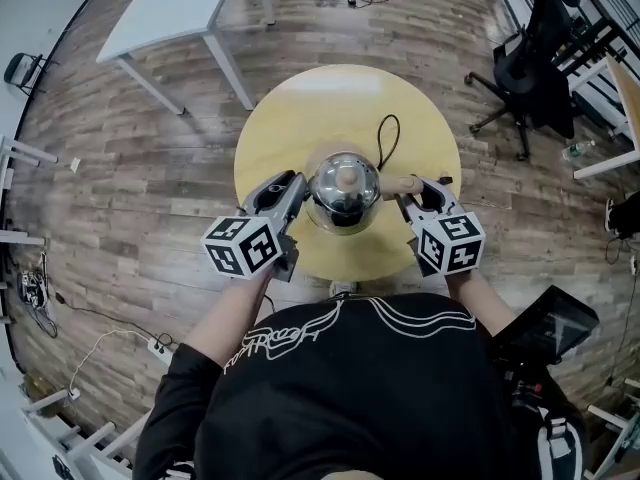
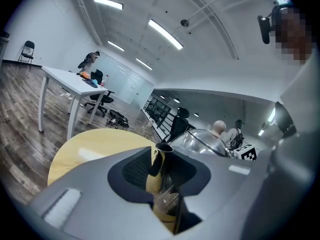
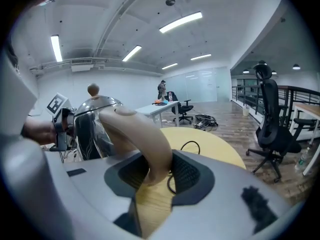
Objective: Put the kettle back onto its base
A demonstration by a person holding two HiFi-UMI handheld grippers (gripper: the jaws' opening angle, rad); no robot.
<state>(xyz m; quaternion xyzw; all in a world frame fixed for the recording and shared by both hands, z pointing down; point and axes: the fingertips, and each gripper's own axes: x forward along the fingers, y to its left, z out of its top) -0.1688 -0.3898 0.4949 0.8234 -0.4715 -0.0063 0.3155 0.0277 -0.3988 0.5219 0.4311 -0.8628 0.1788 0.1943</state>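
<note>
A shiny steel kettle with a beige lid knob hangs over the near half of the round yellow table, held from both sides. My left gripper is shut on its spout, which stands between the dark pads in the left gripper view. My right gripper is shut on the curved beige handle. In the right gripper view the kettle body rises to the left of the handle. A black cord loops on the table beyond the kettle. Its base is hidden or not in view.
A white desk stands at the far left on the wood floor. A black office chair is to the far right. A power strip lies on the floor at the near left. People stand far off in both gripper views.
</note>
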